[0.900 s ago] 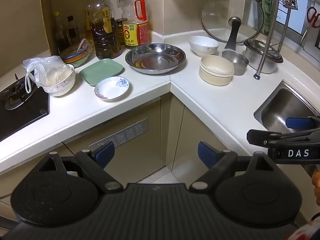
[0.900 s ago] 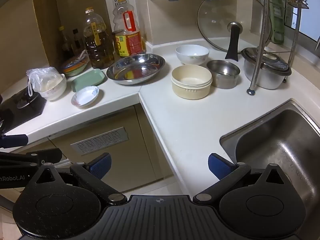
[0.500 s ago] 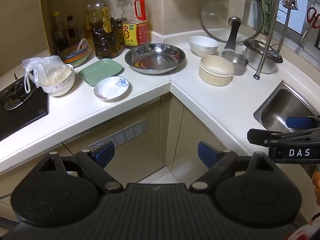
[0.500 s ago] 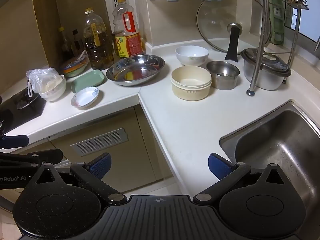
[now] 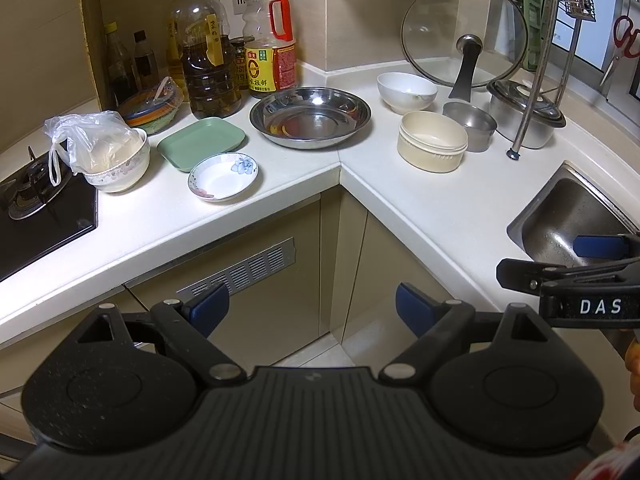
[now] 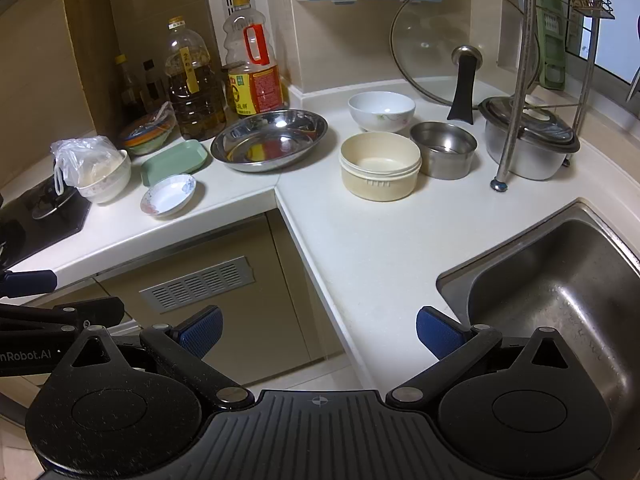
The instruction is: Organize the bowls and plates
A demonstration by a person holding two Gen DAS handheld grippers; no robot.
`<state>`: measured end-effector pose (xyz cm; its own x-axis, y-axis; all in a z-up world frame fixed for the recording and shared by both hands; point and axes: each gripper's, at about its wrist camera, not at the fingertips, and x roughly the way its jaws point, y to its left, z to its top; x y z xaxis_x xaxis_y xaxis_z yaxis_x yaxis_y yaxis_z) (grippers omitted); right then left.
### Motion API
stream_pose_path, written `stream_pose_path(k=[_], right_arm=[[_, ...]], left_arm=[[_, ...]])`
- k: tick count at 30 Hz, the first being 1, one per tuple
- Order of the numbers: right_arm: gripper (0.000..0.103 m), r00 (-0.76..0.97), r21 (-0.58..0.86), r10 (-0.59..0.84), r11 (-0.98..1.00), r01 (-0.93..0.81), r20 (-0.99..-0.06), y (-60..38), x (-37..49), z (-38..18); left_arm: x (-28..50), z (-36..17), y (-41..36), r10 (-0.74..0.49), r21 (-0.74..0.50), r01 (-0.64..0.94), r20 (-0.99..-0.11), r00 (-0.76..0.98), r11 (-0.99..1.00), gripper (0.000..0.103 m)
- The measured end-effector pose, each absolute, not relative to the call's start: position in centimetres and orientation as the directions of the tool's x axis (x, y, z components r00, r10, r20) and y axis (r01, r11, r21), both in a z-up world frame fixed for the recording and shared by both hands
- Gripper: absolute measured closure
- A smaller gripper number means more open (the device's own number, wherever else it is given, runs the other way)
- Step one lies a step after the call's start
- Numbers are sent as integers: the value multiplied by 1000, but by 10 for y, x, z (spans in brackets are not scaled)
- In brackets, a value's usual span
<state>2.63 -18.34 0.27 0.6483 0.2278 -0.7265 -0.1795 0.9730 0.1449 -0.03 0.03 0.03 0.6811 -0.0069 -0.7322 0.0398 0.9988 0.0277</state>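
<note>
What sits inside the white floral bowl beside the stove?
A knotted clear plastic bag fills the white floral bowl and bulges above its rim. Something pale shows through the film; what it is, and the bowl's bottom, stay covered.

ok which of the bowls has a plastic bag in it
The flower-patterned bowl at the far left, next to the stove. A clear plastic bag sits in it; the white, cream and steel bowls are open and empty.

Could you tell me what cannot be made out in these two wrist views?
- Bowl under the plastic bag: contents hidden by the bag, both views.
- Sink: cut off by the frame edge, both views.
- Small dark bottles: labels too small and dim.
- Lidded steel pot: contents hidden by its lid.
- Right claw: cut off at the left view's edge.
</note>
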Motion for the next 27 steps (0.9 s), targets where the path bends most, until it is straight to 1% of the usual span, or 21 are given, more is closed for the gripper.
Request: stream_pose_path(k=[27], right_arm=[[0, 652, 144, 224, 974, -176, -724, -188, 26, 8]], left_arm=[[-1, 1, 1, -10, 25, 42, -731, 683, 999, 14]])
